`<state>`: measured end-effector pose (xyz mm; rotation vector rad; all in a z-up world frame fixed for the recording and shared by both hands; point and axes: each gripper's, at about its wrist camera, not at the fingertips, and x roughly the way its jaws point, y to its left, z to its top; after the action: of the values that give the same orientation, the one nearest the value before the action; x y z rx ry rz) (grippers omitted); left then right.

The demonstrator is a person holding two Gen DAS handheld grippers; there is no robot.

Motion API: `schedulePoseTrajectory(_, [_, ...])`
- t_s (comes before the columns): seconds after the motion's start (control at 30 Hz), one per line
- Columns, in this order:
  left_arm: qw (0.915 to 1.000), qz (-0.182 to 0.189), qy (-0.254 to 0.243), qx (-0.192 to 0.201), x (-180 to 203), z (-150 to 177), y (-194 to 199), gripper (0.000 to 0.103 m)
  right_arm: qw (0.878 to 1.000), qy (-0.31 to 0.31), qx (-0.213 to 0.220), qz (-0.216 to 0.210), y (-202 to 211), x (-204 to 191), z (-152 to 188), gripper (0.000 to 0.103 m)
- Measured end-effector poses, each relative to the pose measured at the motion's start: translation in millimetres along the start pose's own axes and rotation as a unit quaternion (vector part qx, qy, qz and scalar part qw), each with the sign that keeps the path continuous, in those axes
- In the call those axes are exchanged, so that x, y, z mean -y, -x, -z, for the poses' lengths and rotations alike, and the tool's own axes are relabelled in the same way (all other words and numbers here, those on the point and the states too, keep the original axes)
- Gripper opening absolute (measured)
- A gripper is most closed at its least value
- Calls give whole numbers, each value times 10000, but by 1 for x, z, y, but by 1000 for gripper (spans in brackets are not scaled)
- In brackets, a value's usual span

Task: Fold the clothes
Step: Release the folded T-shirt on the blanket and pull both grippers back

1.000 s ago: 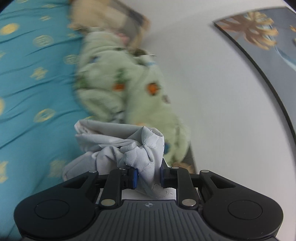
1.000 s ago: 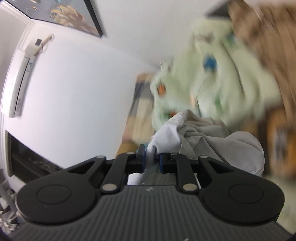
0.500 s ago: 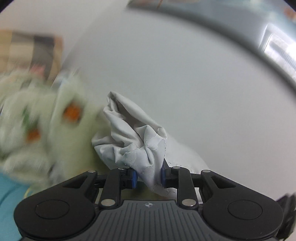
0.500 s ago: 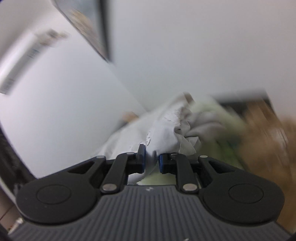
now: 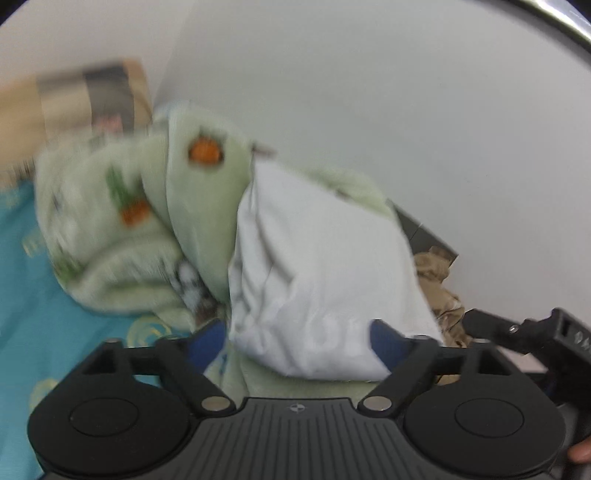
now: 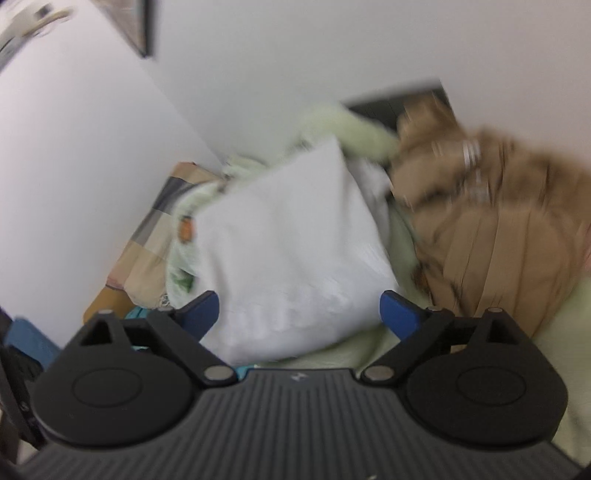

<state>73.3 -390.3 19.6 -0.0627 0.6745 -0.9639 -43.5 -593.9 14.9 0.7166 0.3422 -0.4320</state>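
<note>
A bundled white garment (image 5: pixel 325 273) rests on the green blanket pile, blurred by motion. My left gripper (image 5: pixel 295 338) has its jaws opening wide; the garment's near end lies between the blue pads (image 5: pixel 207 339), which do not press on it. In the right wrist view the same white garment (image 6: pixel 288 240) sits just ahead of my right gripper (image 6: pixel 299 310). Its jaws are opening too, and its blue pads (image 6: pixel 399 310) stand apart from the cloth's sides. The other gripper's black body (image 5: pixel 535 332) shows at the right edge of the left wrist view.
A pale green blanket with orange prints (image 5: pixel 129 221) is heaped on a teal bedsheet (image 5: pixel 22 295). A tan garment (image 6: pixel 498 229) lies right of the white one. A checked pillow (image 6: pixel 155 229) sits by the white wall (image 5: pixel 369 92). A framed picture (image 6: pixel 136 22) hangs above.
Both grippers were shut on the white garment; both now stand wide apart and it has dropped onto the green blanket. Both views swung and rolled toward the pile.
</note>
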Motion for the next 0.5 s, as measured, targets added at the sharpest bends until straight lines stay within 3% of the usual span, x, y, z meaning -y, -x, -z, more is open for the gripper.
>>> schedulePoseTrajectory(0.23, [9959, -301, -592, 615, 45, -11, 121, 103, 9940, 898, 625, 29, 102, -56, 1, 95])
schedulePoseTrajectory(0.5, [9858, -677, -952, 1204, 75, 31, 257, 103, 9800, 1545, 1254, -66, 205, -104, 51, 95])
